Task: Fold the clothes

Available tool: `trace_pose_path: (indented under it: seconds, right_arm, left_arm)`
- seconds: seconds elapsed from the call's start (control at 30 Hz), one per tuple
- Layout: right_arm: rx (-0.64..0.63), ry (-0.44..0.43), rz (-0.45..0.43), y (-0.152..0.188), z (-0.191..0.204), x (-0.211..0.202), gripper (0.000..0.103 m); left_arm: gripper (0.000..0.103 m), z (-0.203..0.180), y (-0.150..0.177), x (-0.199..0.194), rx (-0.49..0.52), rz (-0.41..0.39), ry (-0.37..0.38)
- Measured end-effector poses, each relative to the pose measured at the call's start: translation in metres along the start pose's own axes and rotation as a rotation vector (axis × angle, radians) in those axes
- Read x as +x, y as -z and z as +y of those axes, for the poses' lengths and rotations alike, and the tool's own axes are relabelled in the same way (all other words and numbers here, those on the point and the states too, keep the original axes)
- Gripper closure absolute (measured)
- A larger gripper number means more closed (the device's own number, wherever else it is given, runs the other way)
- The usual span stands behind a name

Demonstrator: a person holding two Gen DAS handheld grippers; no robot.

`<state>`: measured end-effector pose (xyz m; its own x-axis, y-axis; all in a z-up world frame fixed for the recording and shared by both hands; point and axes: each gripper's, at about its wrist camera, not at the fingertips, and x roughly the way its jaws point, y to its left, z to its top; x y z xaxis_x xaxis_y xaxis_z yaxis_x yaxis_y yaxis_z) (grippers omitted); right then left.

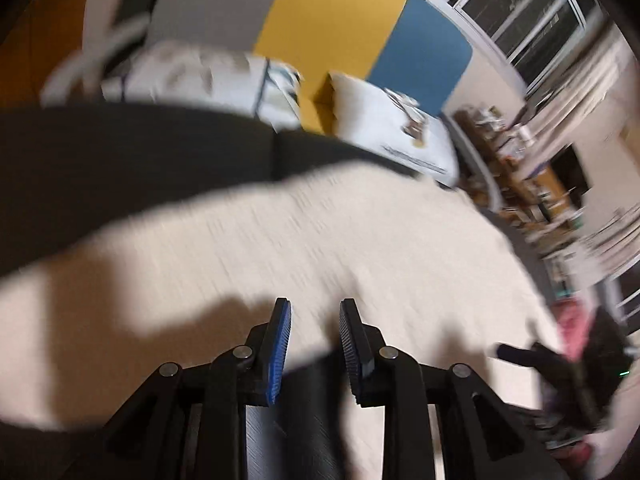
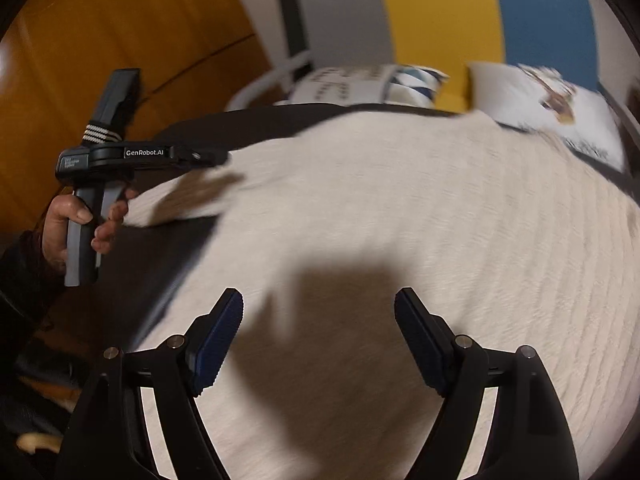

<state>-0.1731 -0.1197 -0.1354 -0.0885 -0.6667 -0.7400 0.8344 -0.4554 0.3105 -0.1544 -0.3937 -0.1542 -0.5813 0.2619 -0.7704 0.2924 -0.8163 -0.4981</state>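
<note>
The cream knit garment [image 2: 400, 220] lay spread over the dark couch [image 1: 120, 160], just below two pillows [image 2: 552, 108]. Right gripper [image 2: 319, 336] hovered above it, jaws wide apart. Left gripper [image 1: 315, 344] had jaws apart too, holding nothing.

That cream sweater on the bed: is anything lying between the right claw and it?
Nothing visible does. The right claw hangs open over the cream sweater, with only its own shadow on the bare knit ahead.
</note>
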Motion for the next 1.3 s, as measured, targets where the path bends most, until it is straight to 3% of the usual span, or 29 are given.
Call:
trace_pose_path:
  seconds: [0.13, 0.23, 0.37, 0.5, 0.57, 0.63, 0.73, 0.8, 0.9, 0.97, 1.07, 1.17, 1.3]
  right_arm:
    - [-0.01, -0.027, 0.026, 0.004, 0.021, 0.009, 0.021]
    - [-0.036, -0.025, 0.056, 0.009, 0.034, 0.017, 0.021]
    - [-0.086, -0.026, 0.109, 0.023, 0.048, 0.023, 0.021]
    - [-0.157, -0.009, 0.187, 0.049, 0.061, 0.027, 0.021]
    - [-0.219, 0.022, 0.2, 0.064, 0.07, 0.024, 0.021]
    - [-0.284, 0.046, 0.213, 0.079, 0.078, 0.018, 0.021]
    - [-0.293, 0.03, 0.185, 0.09, 0.075, 0.011, 0.021]
    - [-0.286, 0.016, 0.165, 0.094, 0.073, 0.008, 0.021]
    - [-0.236, 0.008, 0.16, 0.088, 0.072, 0.003, 0.02]
    - [-0.193, 0.005, 0.149, 0.082, 0.07, -0.008, 0.02]
    - [-0.113, 0.01, 0.087, 0.079, 0.059, -0.038, 0.016]
    - [-0.066, 0.125, 0.12, 0.099, 0.041, -0.06, 0.007]
    - [-0.004, 0.28, 0.165, 0.127, 0.016, -0.09, 0.005]
  left_arm:
    - [0.075, 0.022, 0.014, 0.019, -0.195, 0.094, 0.145]
    - [0.073, 0.03, 0.015, 0.031, -0.291, 0.106, 0.204]
    - [0.072, 0.029, 0.01, 0.046, -0.323, 0.13, 0.237]
    - [0.074, 0.024, 0.0, 0.057, -0.325, 0.103, 0.209]
    - [0.08, 0.018, -0.001, 0.053, -0.276, 0.038, 0.1]
    - [0.086, 0.006, 0.002, 0.048, -0.168, -0.02, -0.067]
    - [0.085, -0.005, 0.009, 0.049, -0.075, -0.05, -0.14]
    - [0.085, -0.004, 0.007, 0.047, -0.098, -0.035, -0.113]
    - [0.078, 0.004, 0.009, 0.032, -0.182, -0.005, 0.02]
    - [0.078, 0.003, 0.021, 0.007, -0.174, -0.033, 0.063]
    - [0.077, -0.018, 0.049, -0.026, -0.071, -0.067, 0.12]
    - [0.077, -0.054, 0.088, -0.037, 0.099, -0.055, 0.102]
    - [0.077, -0.094, 0.148, -0.026, 0.275, 0.01, 0.049]
